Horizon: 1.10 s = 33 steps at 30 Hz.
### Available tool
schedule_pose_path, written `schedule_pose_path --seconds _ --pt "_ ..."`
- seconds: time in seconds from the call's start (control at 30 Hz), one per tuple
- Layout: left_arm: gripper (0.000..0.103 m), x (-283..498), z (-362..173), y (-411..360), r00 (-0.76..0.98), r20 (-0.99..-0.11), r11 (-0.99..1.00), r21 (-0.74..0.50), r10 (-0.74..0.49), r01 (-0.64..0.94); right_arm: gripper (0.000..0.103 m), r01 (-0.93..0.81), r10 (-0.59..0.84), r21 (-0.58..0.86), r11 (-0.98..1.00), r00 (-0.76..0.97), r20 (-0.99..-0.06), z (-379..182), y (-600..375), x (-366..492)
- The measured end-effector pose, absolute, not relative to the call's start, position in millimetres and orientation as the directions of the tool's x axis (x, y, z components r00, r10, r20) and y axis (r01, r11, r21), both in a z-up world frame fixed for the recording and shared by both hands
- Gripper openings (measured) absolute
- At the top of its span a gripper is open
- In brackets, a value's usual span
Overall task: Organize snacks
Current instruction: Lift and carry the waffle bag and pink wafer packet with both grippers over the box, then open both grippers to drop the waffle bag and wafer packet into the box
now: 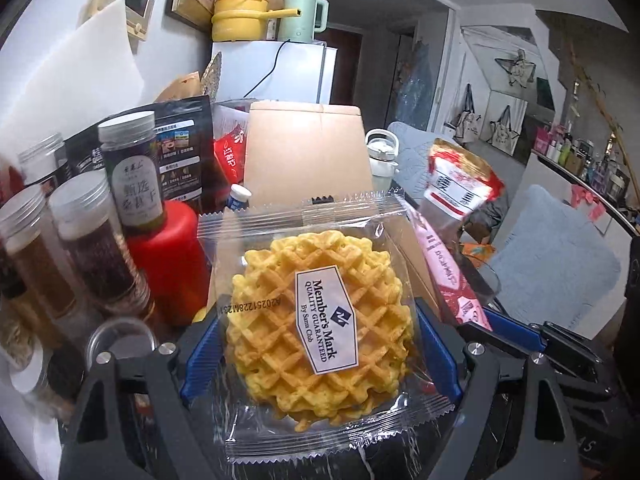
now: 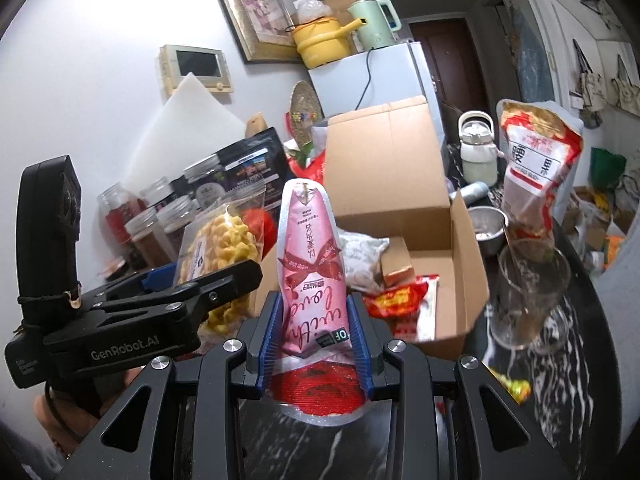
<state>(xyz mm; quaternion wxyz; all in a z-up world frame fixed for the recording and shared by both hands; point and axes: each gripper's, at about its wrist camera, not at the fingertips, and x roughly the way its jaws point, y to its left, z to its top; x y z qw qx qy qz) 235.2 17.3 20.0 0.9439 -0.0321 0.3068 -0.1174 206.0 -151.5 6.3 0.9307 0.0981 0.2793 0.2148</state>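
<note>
My left gripper point(image 1: 318, 344) is shut on a clear packet of yellow waffle biscuits point(image 1: 320, 312), held up in front of an open cardboard box point(image 1: 304, 148). The packet also shows in the right wrist view point(image 2: 224, 248), in the left gripper point(image 2: 168, 292). My right gripper point(image 2: 314, 336) is shut on a pink snack pouch point(image 2: 310, 264), held upright just left of the box point(image 2: 404, 184). The pouch shows in the left wrist view point(image 1: 444, 264) too. Several snack packs lie inside the box point(image 2: 384, 276).
Several jars point(image 1: 80, 240) and a red bottle point(image 1: 168, 264) crowd the left. A red-and-white cashew bag point(image 2: 536, 168), a glass point(image 2: 528, 292), a metal bowl point(image 2: 486, 228) and a white kettle point(image 2: 478, 152) stand right of the box on a dark marble counter point(image 2: 560, 392).
</note>
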Motion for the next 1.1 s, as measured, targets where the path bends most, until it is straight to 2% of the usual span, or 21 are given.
schedule_pose_path --seconds 0.33,0.63,1.1 --pt "0.086 295.7 0.9 9.0 0.778 -0.594 0.978 -0.097 -0.204 0.183 0.032 -0.325 0.412 0.257 0.910 0.772 -0.485 -0.4 -155.6 268.4" --pt "0.086 335.8 -31.0 1.9 0.736 -0.655 0.983 -0.061 -0.171 0.174 0.032 -0.327 0.414 0.255 0.910 0.734 -0.539 -27.4 -155.1 313.4" --pt "0.086 361.4 -69.8 -10.3 0.652 -0.749 0.984 -0.006 -0.121 0.176 0.032 -0.288 0.359 0.218 0.933 0.688 -0.631 -59.6 -154.5 336.4"
